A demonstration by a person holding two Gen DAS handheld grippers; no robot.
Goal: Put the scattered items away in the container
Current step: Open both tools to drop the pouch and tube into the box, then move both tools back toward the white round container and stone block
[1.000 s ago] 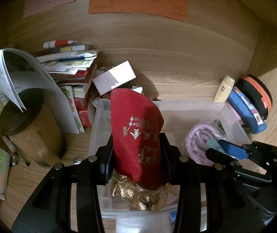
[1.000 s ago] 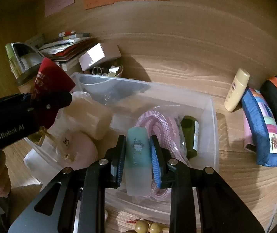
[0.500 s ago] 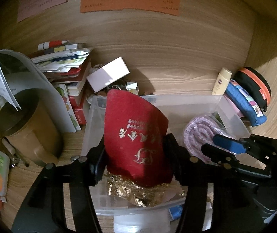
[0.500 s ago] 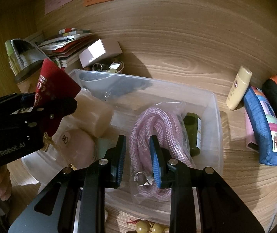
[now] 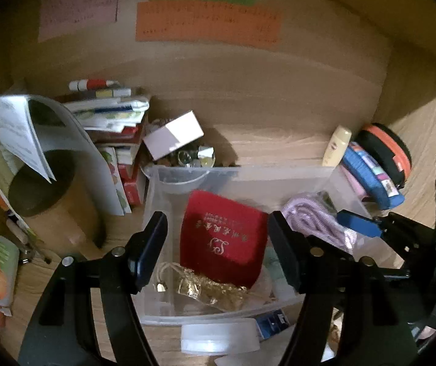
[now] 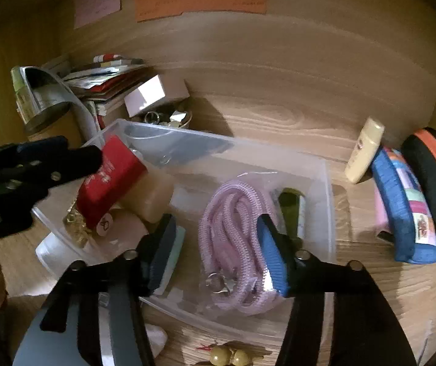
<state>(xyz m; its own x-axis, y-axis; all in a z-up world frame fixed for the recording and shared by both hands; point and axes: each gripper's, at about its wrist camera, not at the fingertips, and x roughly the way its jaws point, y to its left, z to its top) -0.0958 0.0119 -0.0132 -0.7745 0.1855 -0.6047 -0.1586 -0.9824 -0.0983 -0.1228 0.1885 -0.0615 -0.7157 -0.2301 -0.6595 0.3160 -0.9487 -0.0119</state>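
Wood desk (image 5: 279, 140), cluttered, clear bin (image 5: 248, 174) mid

Left gripper (image 5: 218, 244), right gripper (image 6: 216, 250) opening, empty.

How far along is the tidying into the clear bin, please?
Done: the pink rope, red pouch and green bottle lie in the clear bin. In hand: nothing; both claws are opening, empty. Left: cream bottle, blue pencil case, beads outside.
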